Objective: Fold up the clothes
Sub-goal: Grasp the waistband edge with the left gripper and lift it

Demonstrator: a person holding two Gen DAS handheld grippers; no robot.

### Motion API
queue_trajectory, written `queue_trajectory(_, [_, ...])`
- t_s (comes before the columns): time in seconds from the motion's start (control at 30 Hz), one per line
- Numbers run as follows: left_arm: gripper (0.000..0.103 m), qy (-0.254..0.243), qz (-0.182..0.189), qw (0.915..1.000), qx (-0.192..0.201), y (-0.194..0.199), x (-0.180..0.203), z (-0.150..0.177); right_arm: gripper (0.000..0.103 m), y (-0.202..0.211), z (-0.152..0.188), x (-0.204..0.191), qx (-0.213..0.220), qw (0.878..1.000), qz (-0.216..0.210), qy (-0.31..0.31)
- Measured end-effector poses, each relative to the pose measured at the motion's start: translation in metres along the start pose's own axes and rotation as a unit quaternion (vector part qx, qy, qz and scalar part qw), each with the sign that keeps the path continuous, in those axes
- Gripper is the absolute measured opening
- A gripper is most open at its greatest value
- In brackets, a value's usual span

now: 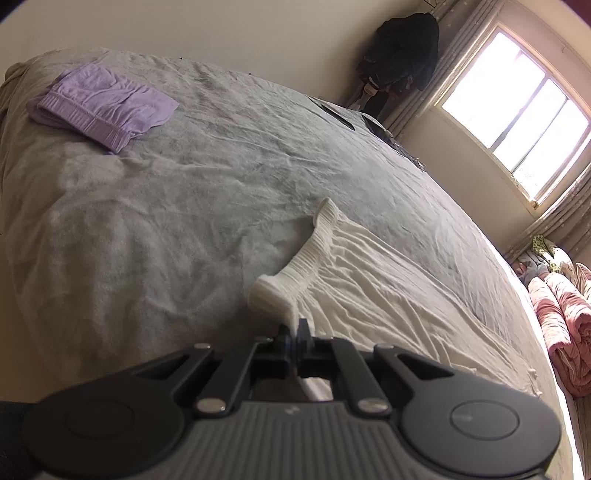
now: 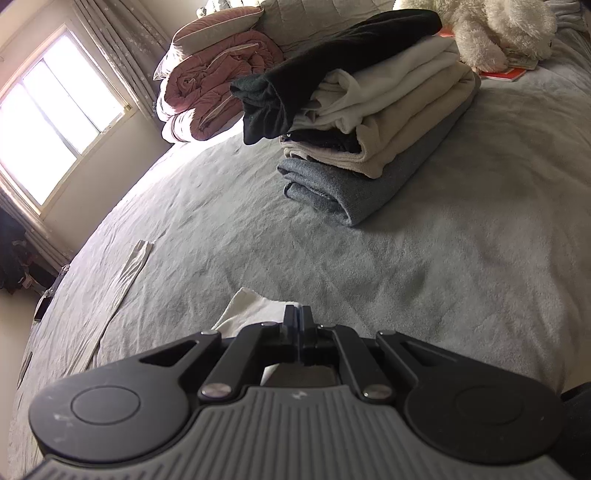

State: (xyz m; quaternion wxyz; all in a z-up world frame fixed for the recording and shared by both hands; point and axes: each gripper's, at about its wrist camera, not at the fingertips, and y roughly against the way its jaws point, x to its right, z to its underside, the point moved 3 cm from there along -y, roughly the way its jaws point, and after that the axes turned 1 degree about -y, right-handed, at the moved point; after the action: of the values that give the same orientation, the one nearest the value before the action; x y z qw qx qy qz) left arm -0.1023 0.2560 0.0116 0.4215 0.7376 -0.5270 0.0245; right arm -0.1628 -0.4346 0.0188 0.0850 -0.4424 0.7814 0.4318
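A white garment [image 1: 373,288] with a ribbed elastic waistband lies spread on the grey bed [image 1: 166,206]. My left gripper [image 1: 294,329] is shut on the near corner of its waistband. In the right wrist view my right gripper [image 2: 298,314] is shut on another white corner of the garment [image 2: 251,306], low over the bed [image 2: 424,266]. A long white strip of the same cloth [image 2: 122,280] runs away to the left.
Folded purple shorts [image 1: 103,105] lie at the bed's far left. A stack of folded clothes [image 2: 373,122] with a black piece on top sits ahead of my right gripper. A white plush toy [image 2: 495,29], a pink quilt [image 2: 218,81] and a window [image 1: 517,110] lie beyond.
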Motion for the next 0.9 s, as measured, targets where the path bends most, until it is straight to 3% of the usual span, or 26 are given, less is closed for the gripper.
queue_trajectory(0.5, [0.002, 0.029, 0.023, 0.9993, -0.001, 0.01, 0.002, -0.01, 0.001, 0.007, -0.018, -0.018, 0.03, 0.999, -0.028, 0.003])
queue_trajectory(0.9, [0.002, 0.046, 0.029, 0.9983, -0.019, 0.002, 0.014, -0.034, 0.001, -0.018, -0.061, -0.079, 0.071, 0.996, -0.056, 0.029])
